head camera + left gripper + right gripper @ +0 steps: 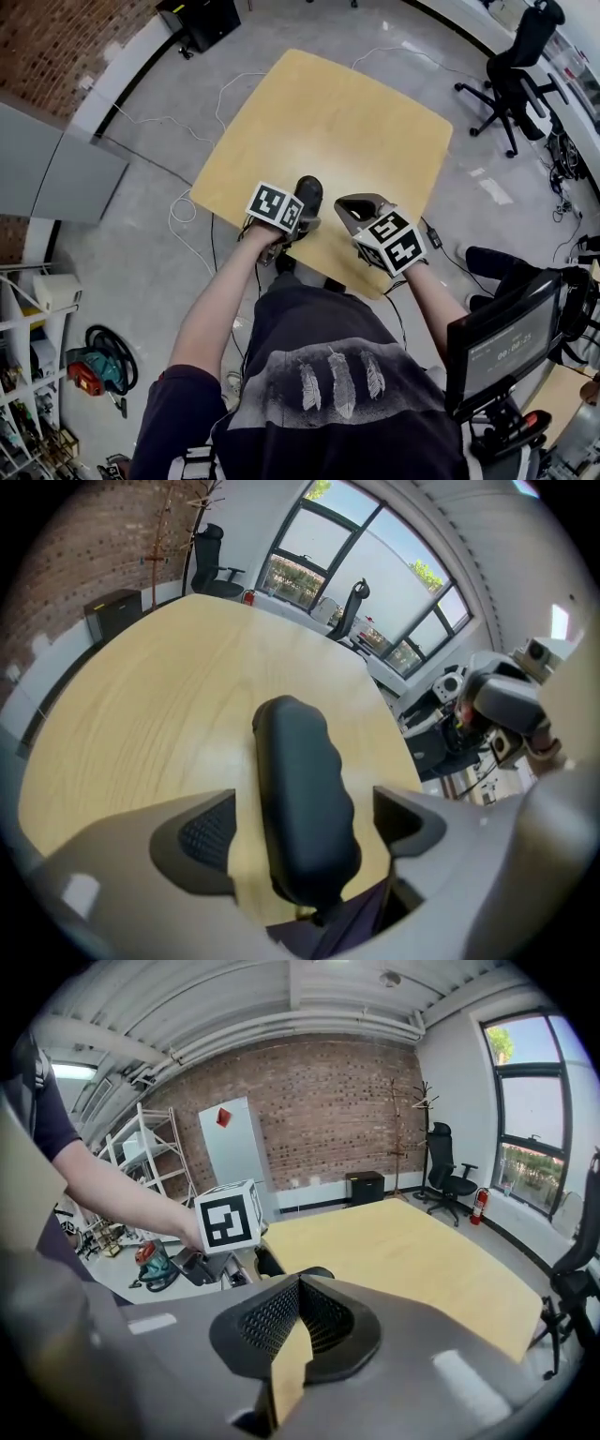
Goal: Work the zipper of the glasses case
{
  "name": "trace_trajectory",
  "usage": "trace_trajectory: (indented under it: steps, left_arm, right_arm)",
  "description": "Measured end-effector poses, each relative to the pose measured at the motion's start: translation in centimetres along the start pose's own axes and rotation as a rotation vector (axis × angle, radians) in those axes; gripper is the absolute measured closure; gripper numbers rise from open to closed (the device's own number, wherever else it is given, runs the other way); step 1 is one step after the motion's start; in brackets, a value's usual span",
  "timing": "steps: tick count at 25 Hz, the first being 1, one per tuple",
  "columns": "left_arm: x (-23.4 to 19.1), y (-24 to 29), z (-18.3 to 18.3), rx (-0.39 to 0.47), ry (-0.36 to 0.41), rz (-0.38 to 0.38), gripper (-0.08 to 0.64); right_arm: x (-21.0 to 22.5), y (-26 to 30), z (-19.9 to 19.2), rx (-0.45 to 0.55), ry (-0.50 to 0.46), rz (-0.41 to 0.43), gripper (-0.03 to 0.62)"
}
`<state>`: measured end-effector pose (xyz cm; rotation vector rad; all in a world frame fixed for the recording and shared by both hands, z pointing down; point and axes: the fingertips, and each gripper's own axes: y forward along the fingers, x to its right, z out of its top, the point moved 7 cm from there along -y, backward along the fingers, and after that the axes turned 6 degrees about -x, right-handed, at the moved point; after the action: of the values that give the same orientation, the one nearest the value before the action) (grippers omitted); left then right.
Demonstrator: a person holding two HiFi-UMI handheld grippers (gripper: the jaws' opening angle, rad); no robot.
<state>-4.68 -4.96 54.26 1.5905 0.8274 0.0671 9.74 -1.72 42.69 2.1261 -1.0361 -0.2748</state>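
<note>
Left gripper view is showing the glasses case (300,799) lying lengthwise on the table (131,724), near its front edge. Is the left claw (302,829) gripping it? (Trainee)

It is not gripping. Its jaws are standing wide, one on each side of the case, with bare table showing between the left pad and the shell. The right claw (298,1321) is hovering just beside it, clenched on nothing. (Instructor)

Is the zipper sitting closed? (Trainee)

The shell is looking closed, but the track is not showing clearly. A small tab at the near end is possibly the pull. The scene is fitting either a case waiting to be clamped or one just let go after zipping. (Instructor)

What is making a hold good here? (Trainee)

I am judging that any clamp is needing to sit squarely on the shell's middle, clear of the track. The smooth, rounded shell is probably slipping under a skewed grip. The right claw is needing to pinch only the pull. (Instructor)
</note>
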Motion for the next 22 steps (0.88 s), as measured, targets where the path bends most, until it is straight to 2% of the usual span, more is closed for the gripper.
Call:
trace_trajectory:
  steps: [3,6,9,11,14,15,18,22]
  left_arm:
    - [-0.2,-2.1,-0.2,0.094,-0.013,0.011,0.103]
    - [-0.6,-6.2,-0.3,0.275,-0.044,0.05,0.103]
    - [1.8,-10.4,-0.3,0.454,-0.022,0.103,0.125]
    - [5.1,-13.1,0.1,0.572,0.008,0.118,0.23]
    - [8.9,-16.5,-0.4,0.723,0.043,0.133,0.533]
    - [9.7,-17.2,-1.0,0.744,0.05,0.136,0.56]
    - [11.5,-18.5,-2.7,0.767,0.08,0.162,0.56]
    - [13.1,-20.5,-5.0,0.827,0.085,0.199,0.56]
  right_arm:
    - [0.2,-0.5,0.0,0.026,0.002,-0.004,0.591]
    - [0.0,-0.4,0.6,0.075,0.013,0.027,0.591]
    - [-0.4,-1.4,0.6,0.132,0.044,0.106,0.591]
    - [-0.2,-2.7,0.7,0.175,0.077,0.179,0.591]
    - [-1.0,-3.8,1.4,0.223,0.094,0.285,0.591]
    - [-1.6,-3.9,1.6,0.234,0.09,0.316,0.591]
    - [-3.8,-4.1,2.6,0.269,0.065,0.383,0.591]
    - [-6.2,-5.1,4.2,0.306,0.015,0.415,0.591]
